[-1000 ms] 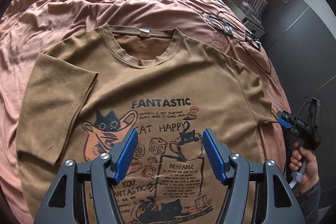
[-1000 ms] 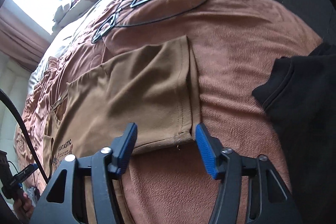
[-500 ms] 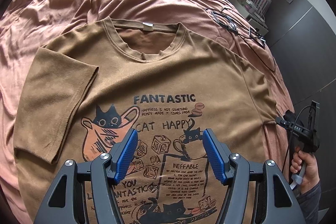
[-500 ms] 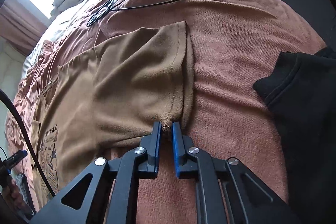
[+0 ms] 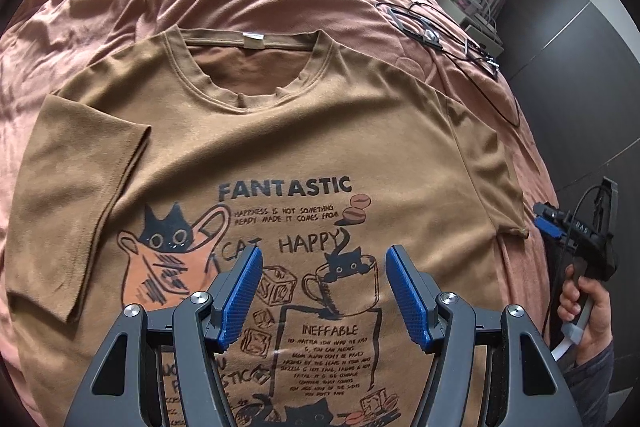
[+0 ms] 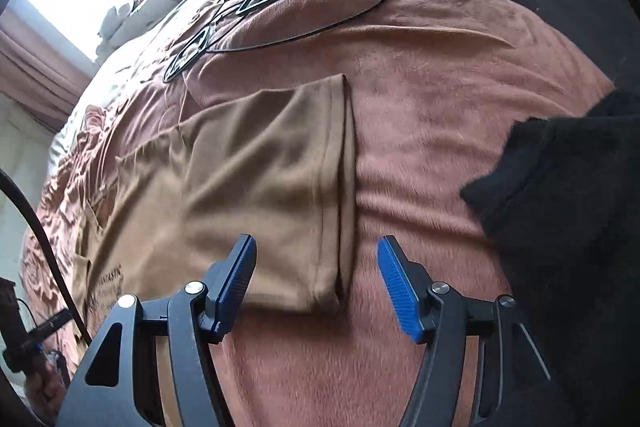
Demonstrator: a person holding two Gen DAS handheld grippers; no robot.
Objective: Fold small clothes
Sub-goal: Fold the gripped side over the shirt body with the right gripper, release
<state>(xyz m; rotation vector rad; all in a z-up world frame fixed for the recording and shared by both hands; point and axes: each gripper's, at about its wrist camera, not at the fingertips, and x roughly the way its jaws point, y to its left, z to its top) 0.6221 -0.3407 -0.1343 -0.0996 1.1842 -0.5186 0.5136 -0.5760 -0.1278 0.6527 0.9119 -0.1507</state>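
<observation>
Sleeve (image 6: 280,195) of the brown T-shirt (image 5: 304,147) lay flat on the bed (image 6: 460,87), unheld — right tool (image 6: 316,283) had just been opening, left tool (image 5: 324,291) stood apart above the print — so regrasping should pinch the hem corner squarely.

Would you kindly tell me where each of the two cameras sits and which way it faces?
Left wrist: on the left tool, looking down along its open jaws at the brown T-shirt print; the right tool and a hand show at right.
Right wrist: on the right tool, jaws open over the shirt's sleeve; a dark garment lies at right.
Shared: the T-shirt, the pink bedspread, the black cable.
</observation>
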